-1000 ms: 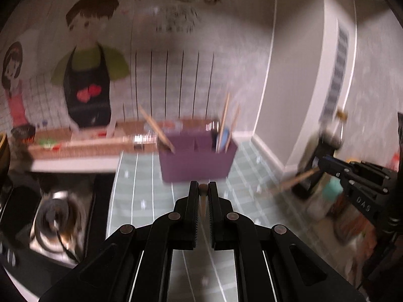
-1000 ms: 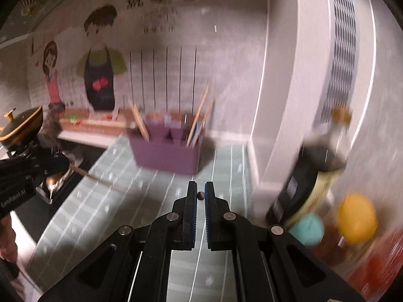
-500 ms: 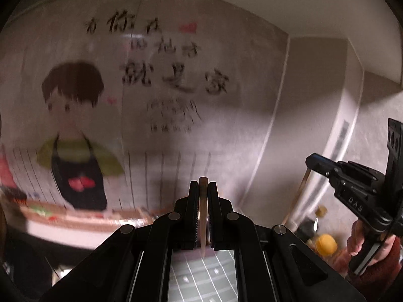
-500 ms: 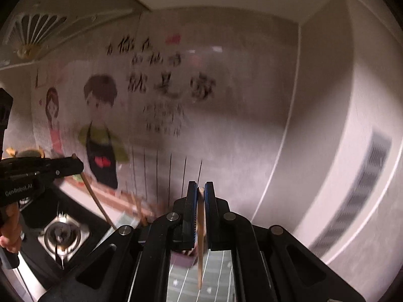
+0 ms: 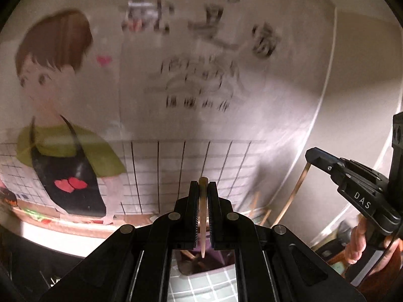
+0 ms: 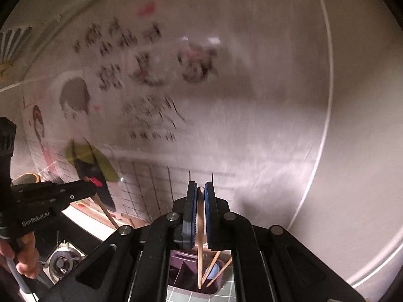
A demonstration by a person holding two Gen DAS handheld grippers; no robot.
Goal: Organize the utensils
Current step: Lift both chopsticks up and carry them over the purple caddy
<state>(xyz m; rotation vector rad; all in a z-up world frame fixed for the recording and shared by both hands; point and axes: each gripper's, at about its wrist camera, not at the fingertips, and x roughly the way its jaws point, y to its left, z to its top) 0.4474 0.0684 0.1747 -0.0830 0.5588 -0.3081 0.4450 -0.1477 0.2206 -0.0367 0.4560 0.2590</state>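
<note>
My left gripper [image 5: 203, 185] is shut on a wooden chopstick [image 5: 202, 221] that hangs straight down between its pads. The tip hovers over the purple utensil holder [image 5: 214, 261], seen below through the gripper frame. My right gripper [image 6: 200, 187] is shut on another wooden chopstick [image 6: 200, 246], whose lower end reaches down into the purple utensil holder [image 6: 181, 264]. That holder has several chopsticks and a blue utensil [image 6: 212, 270] in its right compartment. In the left wrist view the right gripper [image 5: 312, 154] shows at the right with its chopstick [image 5: 293, 193] slanting down.
A wall poster with cartoon figures and lettering [image 5: 63, 136] fills the background. A gas stove burner [image 6: 61, 261] lies at lower left in the right wrist view. The counter [image 5: 201, 284] has grey-green tiles. A hand [image 6: 25, 254] holds the left gripper's handle.
Both grippers have risen from low over the counter and closed in on the purple holder, which now sits right below them. Each chopstick now hangs downward from its jaws.
</note>
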